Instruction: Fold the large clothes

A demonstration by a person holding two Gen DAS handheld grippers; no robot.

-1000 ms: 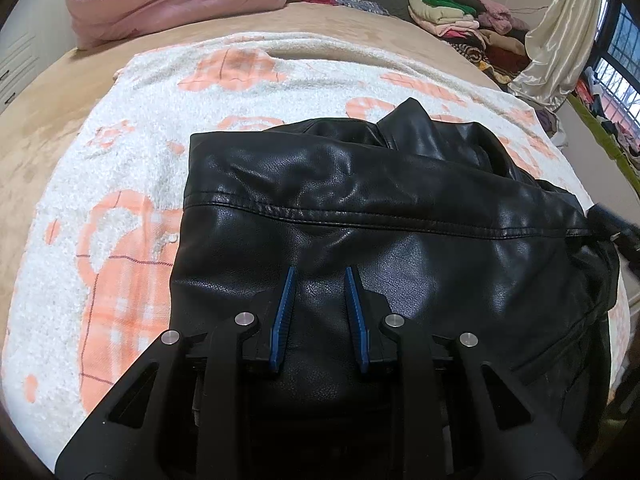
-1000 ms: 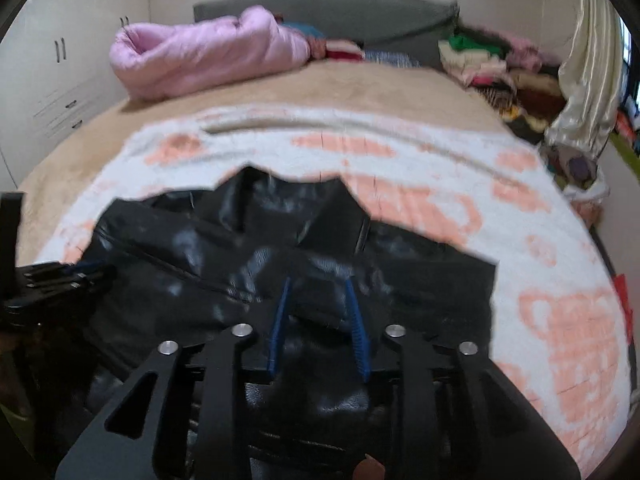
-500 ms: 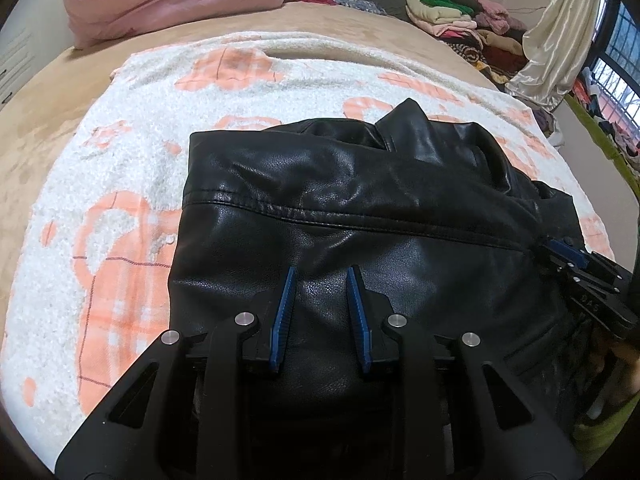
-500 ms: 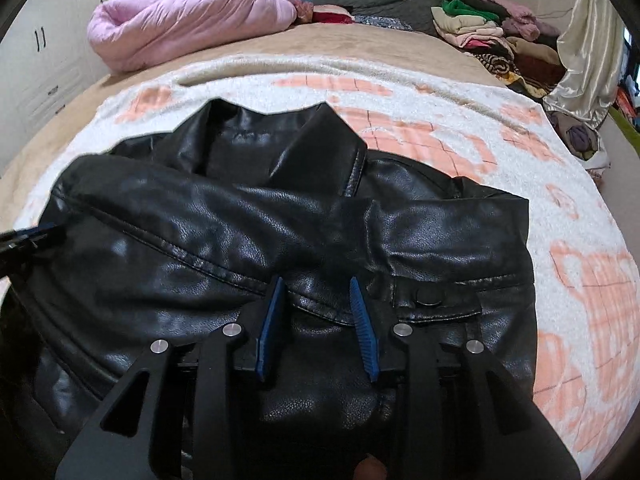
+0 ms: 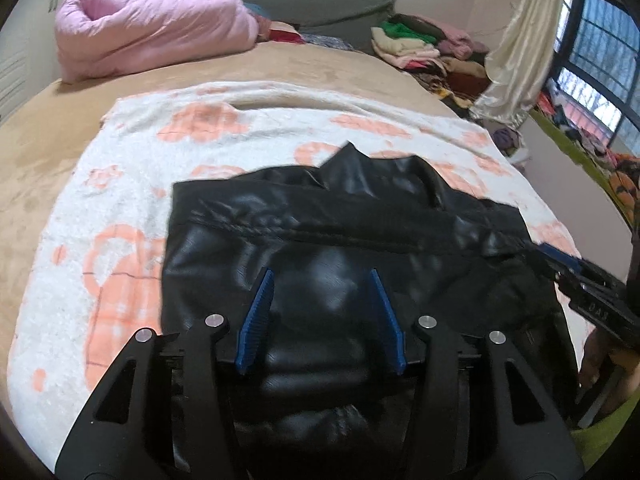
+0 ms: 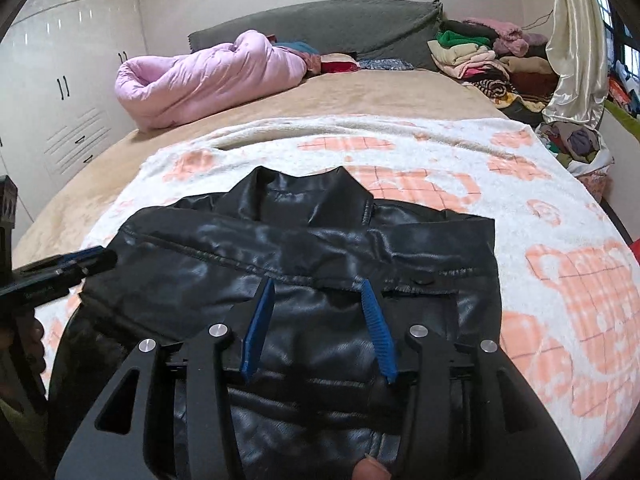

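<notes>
Surroundings: pink quilt [image 6: 208,76] and clothes pile [image 6: 480,56] far behind black jacket [image 6: 304,256].
Room: blanket [image 6: 560,272] bare right.
Jaws: left gripper [image 5: 322,276], right gripper [image 6: 318,286] spread, holding nothing.

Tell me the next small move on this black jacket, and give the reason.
Probably lower both grippers to the near edge of the black leather jacket and pinch it. The left gripper and right gripper both hang open above it, holding nothing. The jacket lies folded across the white and orange blanket, collar at the far side, so the near part looks like the one to fold next.
</notes>
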